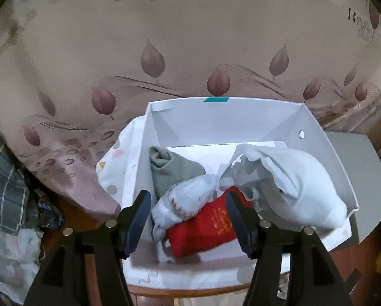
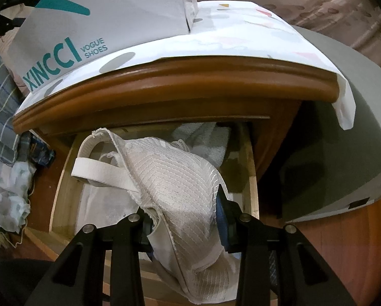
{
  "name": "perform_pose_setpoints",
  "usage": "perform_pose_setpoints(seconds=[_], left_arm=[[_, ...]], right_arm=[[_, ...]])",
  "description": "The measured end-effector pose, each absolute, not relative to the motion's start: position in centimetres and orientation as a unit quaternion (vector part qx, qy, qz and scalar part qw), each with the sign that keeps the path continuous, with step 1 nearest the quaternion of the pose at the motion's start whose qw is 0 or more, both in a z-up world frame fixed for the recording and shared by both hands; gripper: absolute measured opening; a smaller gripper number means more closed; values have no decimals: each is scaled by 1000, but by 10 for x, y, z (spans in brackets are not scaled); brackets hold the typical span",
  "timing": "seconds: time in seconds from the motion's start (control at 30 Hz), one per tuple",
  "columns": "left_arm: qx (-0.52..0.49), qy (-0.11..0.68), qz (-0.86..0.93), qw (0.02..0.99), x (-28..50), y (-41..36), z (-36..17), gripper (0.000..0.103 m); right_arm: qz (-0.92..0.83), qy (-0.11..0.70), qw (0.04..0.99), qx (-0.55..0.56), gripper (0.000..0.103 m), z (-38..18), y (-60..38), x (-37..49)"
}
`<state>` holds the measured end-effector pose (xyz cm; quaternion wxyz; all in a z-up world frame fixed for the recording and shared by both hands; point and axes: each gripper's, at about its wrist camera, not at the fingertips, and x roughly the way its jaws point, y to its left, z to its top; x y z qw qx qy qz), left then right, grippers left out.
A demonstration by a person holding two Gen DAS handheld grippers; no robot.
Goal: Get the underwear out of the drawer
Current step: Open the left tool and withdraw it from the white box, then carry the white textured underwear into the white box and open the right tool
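Right gripper [image 2: 182, 219] clamps white underwear [image 2: 175, 186] above open drawer [image 2: 251, 178]; left gripper [image 1: 188, 216] spread over shoebox [image 1: 325, 158]

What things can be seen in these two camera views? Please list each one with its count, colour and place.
shoe box: one, white with teal print, open, on the cabinet top.
red sock: one, in the box, near front.
grey sock: one, in the box, left.
pale garments: at least two, white-blue, in the box.
cloth cover: one, white with coloured shapes, under the box.
cabinet: one, brown wood.
drawer: one, light wood, open below the cabinet top.
underwear: one, white lace, over the drawer.
curtain: one, beige-pink with leaves, behind.
left gripper: black, open, above the box.
right gripper: black, shut on the underwear.
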<state>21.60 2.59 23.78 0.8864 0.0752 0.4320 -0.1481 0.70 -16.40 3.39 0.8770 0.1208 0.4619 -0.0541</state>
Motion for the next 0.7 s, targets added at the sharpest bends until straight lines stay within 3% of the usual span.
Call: perform_pose_setpoints(seconds=[0.3, 0.43, 0.7], left_arm=[[65, 380, -65, 920, 137, 76, 229, 62], [71, 361, -14, 930, 102, 98, 198, 62], [30, 416, 55, 907, 82, 137, 113, 62]], right_arm=[[-34, 453, 880, 142, 33, 40, -168, 3], [-23, 450, 882, 141, 33, 52, -165, 1], [3, 454, 881, 136, 33, 98, -157, -11]])
